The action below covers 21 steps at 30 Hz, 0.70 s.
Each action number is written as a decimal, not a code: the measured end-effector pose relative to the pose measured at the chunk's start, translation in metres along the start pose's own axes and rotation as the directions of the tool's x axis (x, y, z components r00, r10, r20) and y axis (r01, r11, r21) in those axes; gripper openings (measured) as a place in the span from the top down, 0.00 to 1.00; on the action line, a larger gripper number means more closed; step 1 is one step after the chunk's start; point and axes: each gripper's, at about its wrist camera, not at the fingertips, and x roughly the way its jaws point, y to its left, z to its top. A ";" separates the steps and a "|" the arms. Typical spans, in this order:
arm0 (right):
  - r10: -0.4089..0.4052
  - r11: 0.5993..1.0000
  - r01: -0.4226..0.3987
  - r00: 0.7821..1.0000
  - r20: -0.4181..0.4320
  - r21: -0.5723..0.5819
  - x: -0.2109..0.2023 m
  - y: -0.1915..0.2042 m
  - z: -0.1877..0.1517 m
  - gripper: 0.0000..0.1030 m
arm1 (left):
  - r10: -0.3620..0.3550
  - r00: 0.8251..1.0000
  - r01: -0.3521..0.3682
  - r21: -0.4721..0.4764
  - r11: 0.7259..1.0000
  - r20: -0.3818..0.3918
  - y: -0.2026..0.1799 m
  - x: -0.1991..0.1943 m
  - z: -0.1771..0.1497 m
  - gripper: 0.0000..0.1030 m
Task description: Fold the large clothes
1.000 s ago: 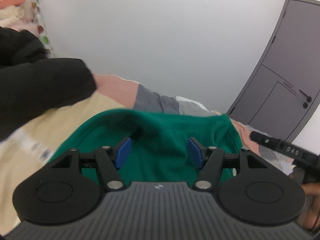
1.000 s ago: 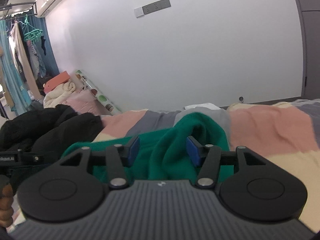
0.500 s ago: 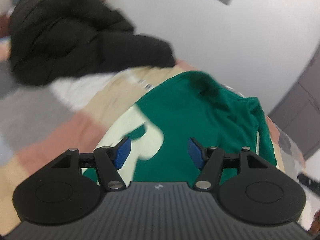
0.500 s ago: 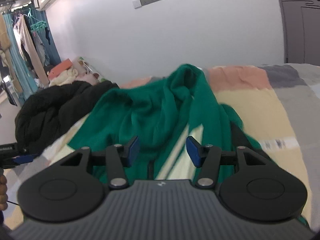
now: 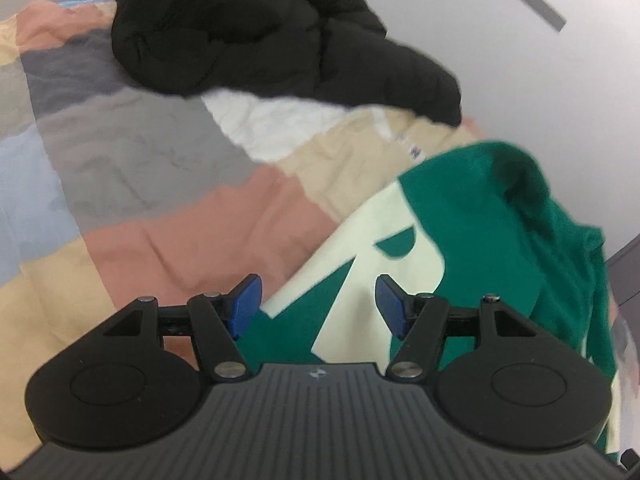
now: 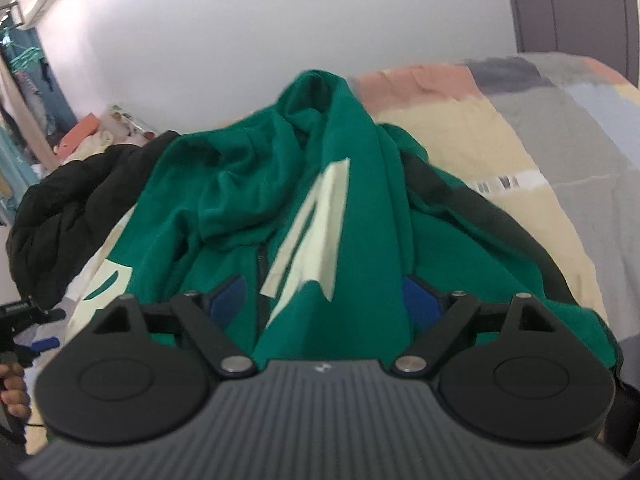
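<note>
A green hoodie [image 6: 320, 200] with large cream lettering is seen lying crumpled on a bed with a patchwork cover [image 5: 168, 208] of pink, grey, beige and pale blue blocks. A raised fold of the green fabric runs up the middle of the right wrist view, and a dark strip is seen along the hoodie's right edge.

The right hand-held gripper [image 6: 324, 300] is pointed down over the near part of the hoodie. Its jaws are opening and stand wide apart; the green fabric ridge lies between the blue pads [image 6: 228, 294], but no pressing of the pads on it is seen.

The left hand-held gripper [image 5: 318, 306] is held over the near left edge of the hoodie [image 5: 480, 240], where green cloth meets pink cover. Its jaws are held apart with a clear gap; cream lettering is seen through the gap, and nothing is clamped.

A black puffy jacket [image 5: 260, 28] is piled at the far end of the bed, well apart from the left hand-held gripper, with a white cloth [image 5: 276, 124] just beneath its near edge. In the right wrist view the black jacket [image 6: 68, 208] lies just left of the hoodie. The person's hand [image 6: 14, 388] is seen at the far left edge, gripping a black handle. A white wall [image 6: 320, 28] is seen behind the bed.
</note>
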 end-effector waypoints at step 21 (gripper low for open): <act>-0.002 0.997 -0.008 0.992 -0.129 -0.079 0.010 0.009 0.008 0.95 | -0.018 1.000 0.016 0.098 0.995 0.019 -0.016 -0.014 -0.006 0.92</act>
